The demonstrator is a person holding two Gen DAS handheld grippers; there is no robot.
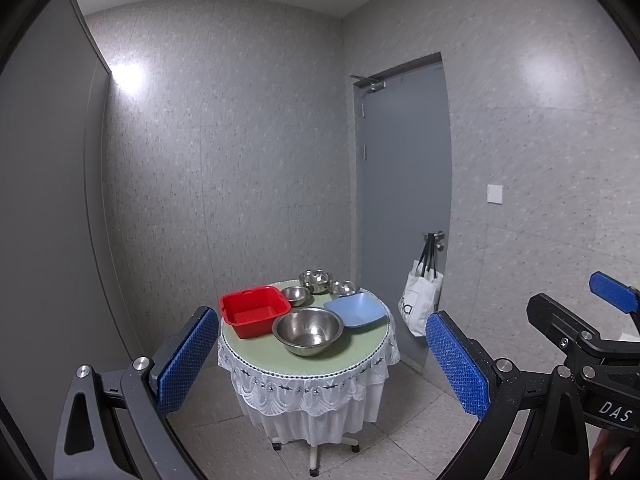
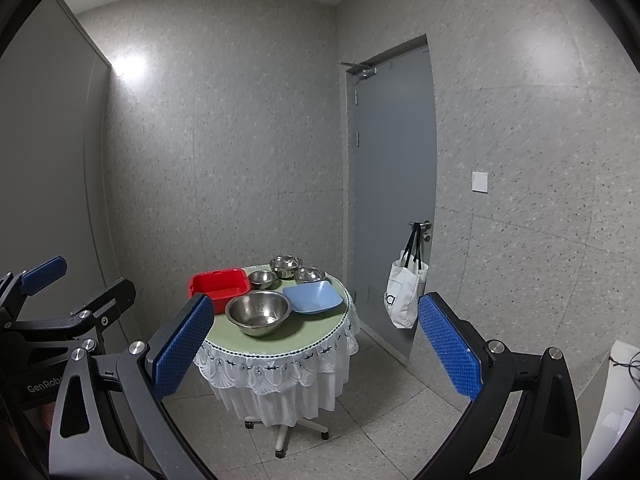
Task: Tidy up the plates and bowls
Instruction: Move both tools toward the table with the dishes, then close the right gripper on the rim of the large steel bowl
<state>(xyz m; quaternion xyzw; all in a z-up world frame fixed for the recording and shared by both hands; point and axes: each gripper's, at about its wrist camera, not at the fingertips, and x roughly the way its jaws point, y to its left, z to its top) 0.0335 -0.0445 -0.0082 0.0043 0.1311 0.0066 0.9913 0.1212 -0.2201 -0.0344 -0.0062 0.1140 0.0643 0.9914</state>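
Note:
A small round table with a green top and white lace skirt stands ahead. On it are a red square basin, a large steel bowl, a blue square plate, and three smaller steel bowls at the back. My left gripper is open and empty, well short of the table. My right gripper is open and empty, also short of it. Each gripper shows at the edge of the other's view.
A grey door is behind the table on the right, with a white tote bag hung on its handle. The table stands on a wheeled base on tiled floor. Grey walls close in all around.

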